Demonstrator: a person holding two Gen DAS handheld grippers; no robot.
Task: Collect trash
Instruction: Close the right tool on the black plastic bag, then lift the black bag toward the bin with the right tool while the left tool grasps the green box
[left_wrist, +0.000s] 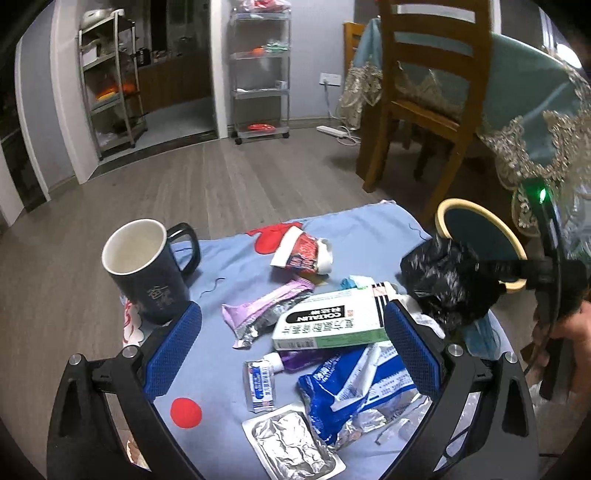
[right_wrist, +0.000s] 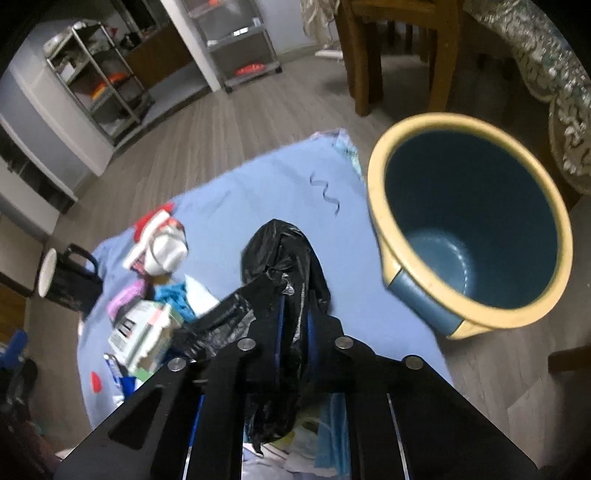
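Right wrist view: right gripper (right_wrist: 293, 317) fingers clench a black plastic bag (right_wrist: 284, 254) left of the bin (right_wrist: 472, 221); left gripper (left_wrist: 293, 343) fingers spread over wrappers.

Glossy crinkled plastic bag (right_wrist: 284, 266), matt blue cloth (left_wrist: 229, 266), shiny foil packet (left_wrist: 291, 443), glazed mug (left_wrist: 147, 273), wood-grain floor (left_wrist: 221, 173).

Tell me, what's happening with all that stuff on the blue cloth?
Someone is tidying up trash. The right claw is shut on a crumpled black plastic bag, lifted beside the blue bin, which looks empty. The left claw hangs open over the medicine box and wrappers lying on the blue cloth.
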